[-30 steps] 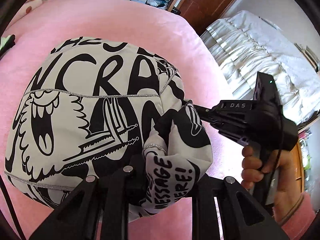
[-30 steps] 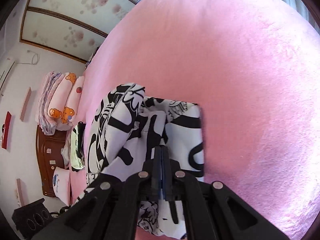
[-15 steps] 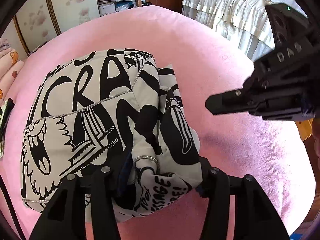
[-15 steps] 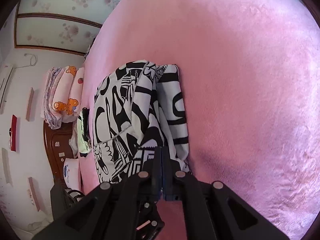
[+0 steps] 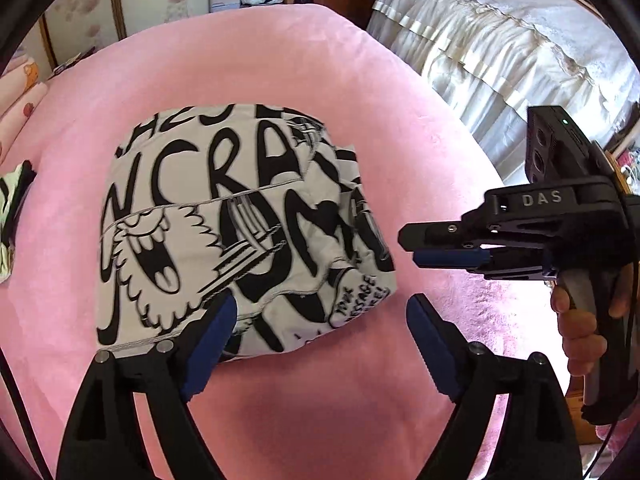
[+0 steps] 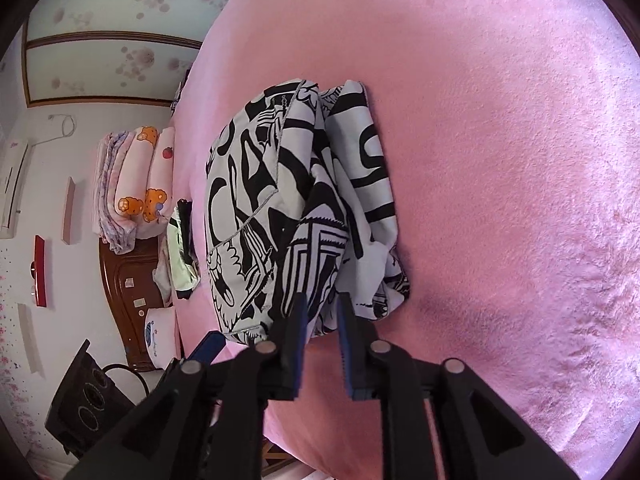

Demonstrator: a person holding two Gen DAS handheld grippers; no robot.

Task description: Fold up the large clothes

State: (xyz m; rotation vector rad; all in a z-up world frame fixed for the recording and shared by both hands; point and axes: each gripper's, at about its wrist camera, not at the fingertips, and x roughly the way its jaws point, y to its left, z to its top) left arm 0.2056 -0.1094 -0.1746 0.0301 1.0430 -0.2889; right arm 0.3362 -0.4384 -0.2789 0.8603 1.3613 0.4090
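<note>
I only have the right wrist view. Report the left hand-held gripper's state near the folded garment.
Observer: The left hand-held gripper is opening, jaws wide. The folded garment's near edge shows between them, unpinched.
Operator: Now describe my right one from that side.
Observer: The right hand-held gripper sits clear of the garment's side, jaws opening, nothing between them.
Operator: Tell me what lies beyond it.
Observer: Cream ruffled bedding.

Folded black-and-white garment [image 5: 240,232] on pink bed [image 5: 280,60].
</note>
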